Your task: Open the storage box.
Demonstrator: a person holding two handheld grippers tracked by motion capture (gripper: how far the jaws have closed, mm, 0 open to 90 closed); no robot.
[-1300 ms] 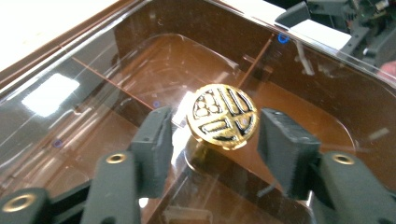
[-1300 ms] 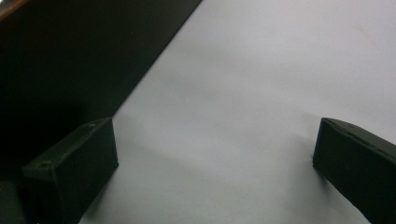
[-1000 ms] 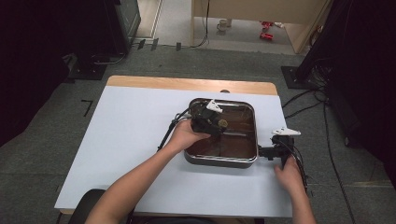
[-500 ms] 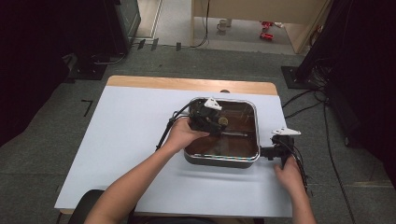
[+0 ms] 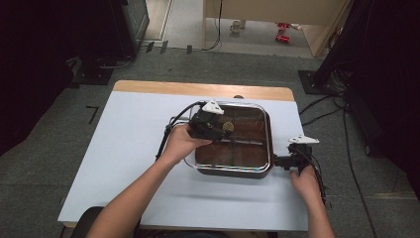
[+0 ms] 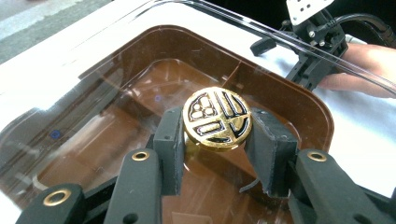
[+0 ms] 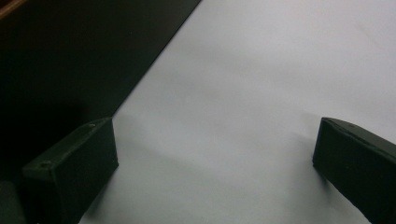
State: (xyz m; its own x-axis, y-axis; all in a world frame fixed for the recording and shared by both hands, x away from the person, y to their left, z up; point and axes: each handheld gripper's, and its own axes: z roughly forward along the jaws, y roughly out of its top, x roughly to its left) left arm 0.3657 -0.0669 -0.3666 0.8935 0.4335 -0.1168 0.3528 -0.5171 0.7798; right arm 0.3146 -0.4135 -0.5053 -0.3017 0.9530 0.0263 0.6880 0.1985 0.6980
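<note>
Where the high view is consulted, the left gripper (image 5: 218, 130) is seen over the brown pan (image 5: 265, 148) on the white table (image 5: 124, 148), clamped on the glass lid's knob (image 5: 228, 127); the right gripper (image 5: 278, 161) is stationed just beside the pan's right edge. In the left gripper view, the gold knob (image 6: 217, 117) is pinched squarely between both pads, directly ahead, upright on the clear lid (image 6: 93, 112), which is tilted above the pan. In the right gripper view, the jaws are spread wide over bare table (image 7: 243, 93), nothing held.

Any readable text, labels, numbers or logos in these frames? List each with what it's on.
No readable words or numbers.
Gold knob on the clear lid, gripped by the left gripper: black-and-gold emblem, a sign only, no letters legible.
Red items on the far floor: too small to read.
</note>
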